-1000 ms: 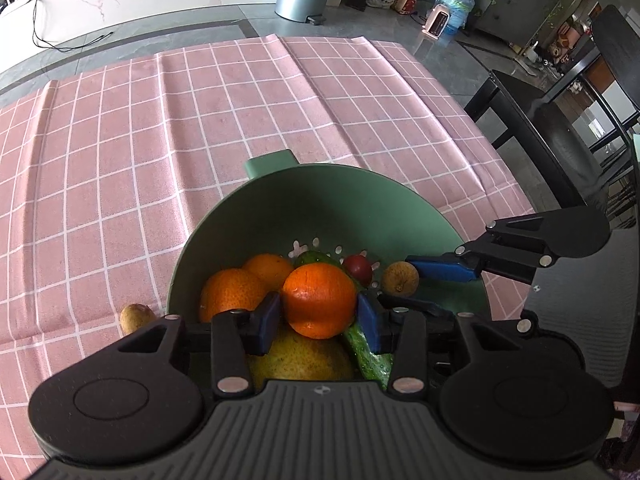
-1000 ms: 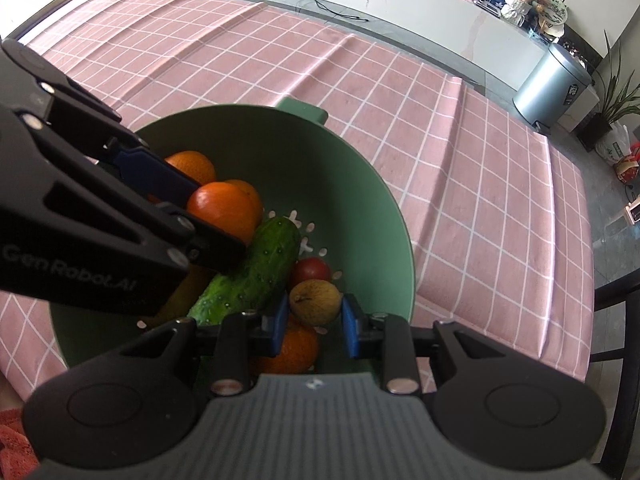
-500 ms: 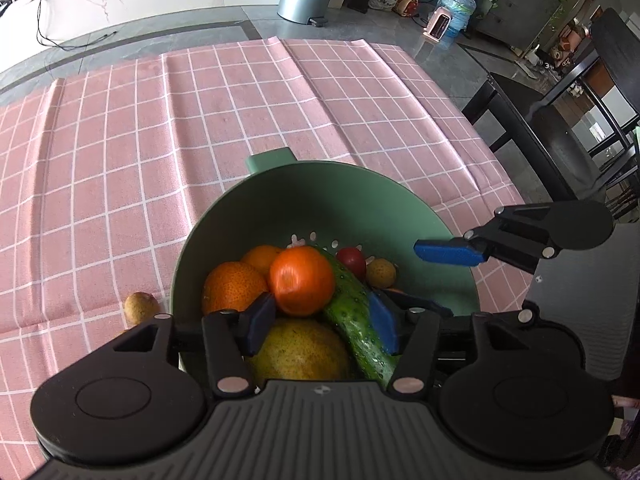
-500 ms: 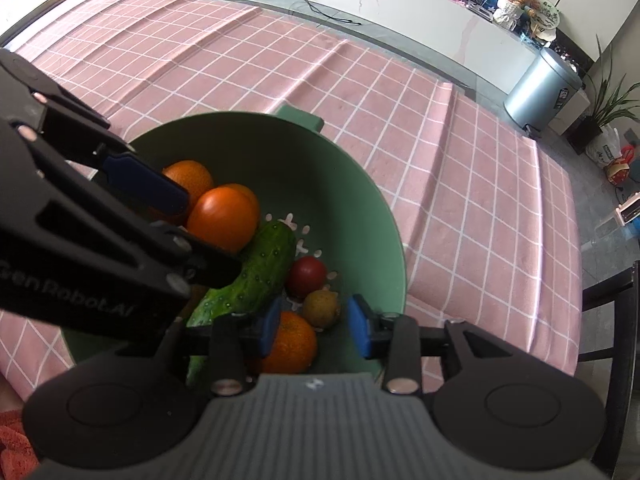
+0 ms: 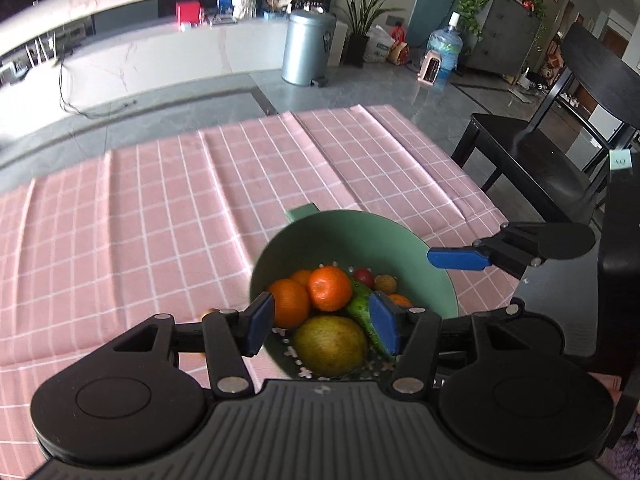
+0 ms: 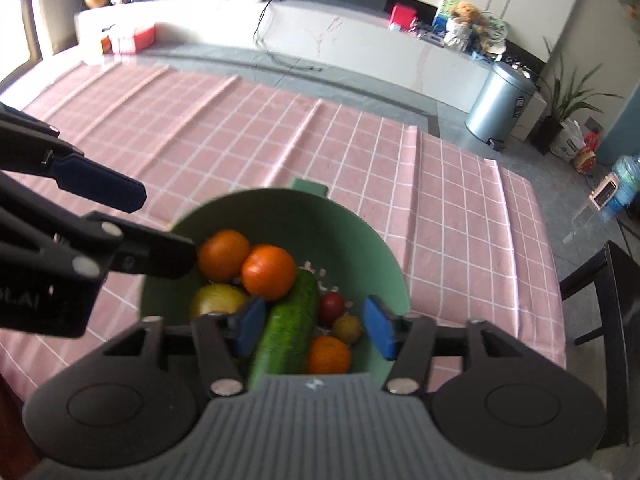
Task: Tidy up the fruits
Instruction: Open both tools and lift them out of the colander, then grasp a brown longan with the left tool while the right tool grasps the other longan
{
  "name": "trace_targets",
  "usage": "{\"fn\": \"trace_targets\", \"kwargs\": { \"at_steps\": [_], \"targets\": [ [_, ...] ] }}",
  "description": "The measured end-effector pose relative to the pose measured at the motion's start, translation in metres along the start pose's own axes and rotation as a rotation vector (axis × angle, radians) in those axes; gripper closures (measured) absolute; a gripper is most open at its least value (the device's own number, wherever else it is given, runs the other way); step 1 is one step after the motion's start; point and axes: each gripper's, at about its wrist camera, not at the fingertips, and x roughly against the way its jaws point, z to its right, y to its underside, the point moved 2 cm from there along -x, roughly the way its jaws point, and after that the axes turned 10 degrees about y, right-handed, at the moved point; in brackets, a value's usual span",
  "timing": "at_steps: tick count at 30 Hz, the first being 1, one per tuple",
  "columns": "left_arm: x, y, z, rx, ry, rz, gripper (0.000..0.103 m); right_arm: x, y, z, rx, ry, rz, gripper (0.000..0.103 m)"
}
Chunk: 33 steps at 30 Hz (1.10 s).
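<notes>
A green colander bowl [image 5: 384,236] stands on the pink checked cloth and also shows in the right wrist view [image 6: 280,208]. It holds several oranges [image 5: 329,288], a cucumber [image 6: 290,324], a yellow-green pear [image 5: 330,344], a small red fruit [image 6: 332,306] and a small brown fruit [image 6: 347,328]. My left gripper [image 5: 322,328] is open and empty, raised above the bowl's near side. My right gripper [image 6: 314,330] is open and empty, raised above the bowl too. A small brown fruit [image 5: 208,313] lies on the cloth just left of the bowl, mostly hidden by my left finger.
The pink cloth [image 5: 160,216] covers the table around the bowl. A black chair [image 5: 528,160] stands past the table's right edge. A metal bin [image 5: 308,46] and a low white counter stand on the floor behind the table.
Both grippers opened wide and pulled up and back from the bowl. The orange let go by the left and the small brown fruit let go by the right now rest in the bowl.
</notes>
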Motion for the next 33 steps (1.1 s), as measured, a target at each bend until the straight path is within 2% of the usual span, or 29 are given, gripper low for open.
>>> {"fn": "trace_targets", "kwargs": {
  "at_steps": [7,17,28,33],
  "targets": [
    [0.035,0.021,-0.004,-0.097,-0.061,0.001,0.039,0.034,0.010,-0.038,-0.081,-0.002,0.083,0.045],
    [0.053,0.058,-0.040,-0.093,-0.087,0.038,0.038,0.060,0.036,-0.098,-0.147,0.006,0.149,0.041],
    [0.041,0.084,-0.062,-0.172,-0.091,0.034,0.038,0.037,0.064,-0.143,-0.226,-0.016,0.082,0.042],
    [0.036,0.088,-0.077,-0.135,-0.087,0.033,0.038,0.025,0.066,-0.150,-0.244,-0.021,0.083,0.052]
  ]
}}
